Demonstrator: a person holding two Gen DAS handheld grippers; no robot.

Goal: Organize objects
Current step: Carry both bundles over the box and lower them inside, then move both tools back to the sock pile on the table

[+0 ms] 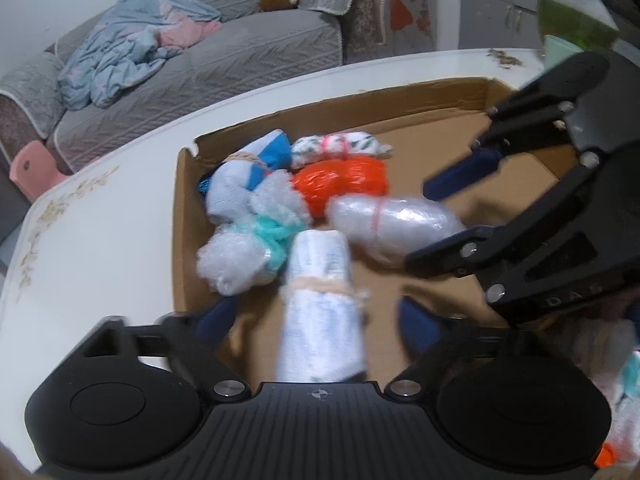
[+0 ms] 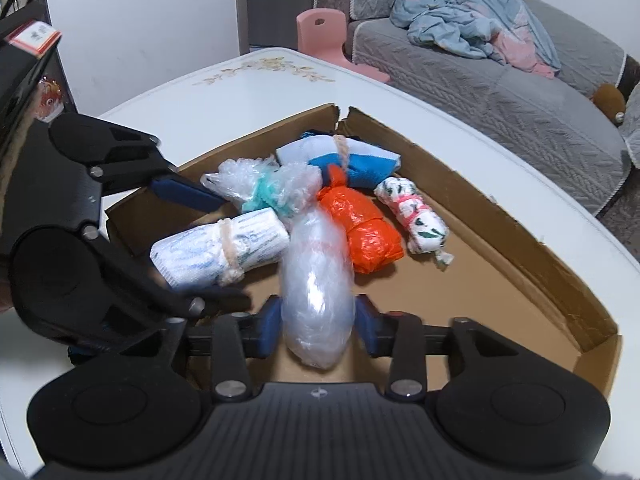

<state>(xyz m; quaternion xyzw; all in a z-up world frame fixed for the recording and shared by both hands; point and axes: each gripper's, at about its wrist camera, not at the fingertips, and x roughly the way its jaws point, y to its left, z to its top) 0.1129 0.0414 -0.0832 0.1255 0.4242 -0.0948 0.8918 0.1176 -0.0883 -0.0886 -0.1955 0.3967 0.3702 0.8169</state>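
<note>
A shallow cardboard box (image 1: 184, 216) (image 2: 520, 240) on the white table holds several tied bundles. A white roll with a tan band (image 1: 320, 304) (image 2: 218, 254) lies between the wide-open fingers of my left gripper (image 1: 316, 320) (image 2: 200, 240), untouched by them. A clear plastic bundle (image 2: 318, 280) (image 1: 396, 220) lies between the blue pads of my right gripper (image 2: 316, 320) (image 1: 444, 216), which stand slightly apart from it. Behind are an orange bundle (image 1: 340, 184) (image 2: 368, 236), a blue-white one (image 1: 248, 176) (image 2: 352, 156), a floral one (image 1: 340, 146) (image 2: 416, 216) and a bubble-wrap one with teal tie (image 1: 256, 236) (image 2: 264, 188).
The white table (image 1: 100, 240) (image 2: 224, 92) carries the box. A grey sofa (image 1: 200, 60) (image 2: 520, 100) with blue-pink clothes stands beyond it, with a pink stool (image 2: 324, 32) beside. More bundles (image 1: 616, 392) lie at the right edge in the left wrist view.
</note>
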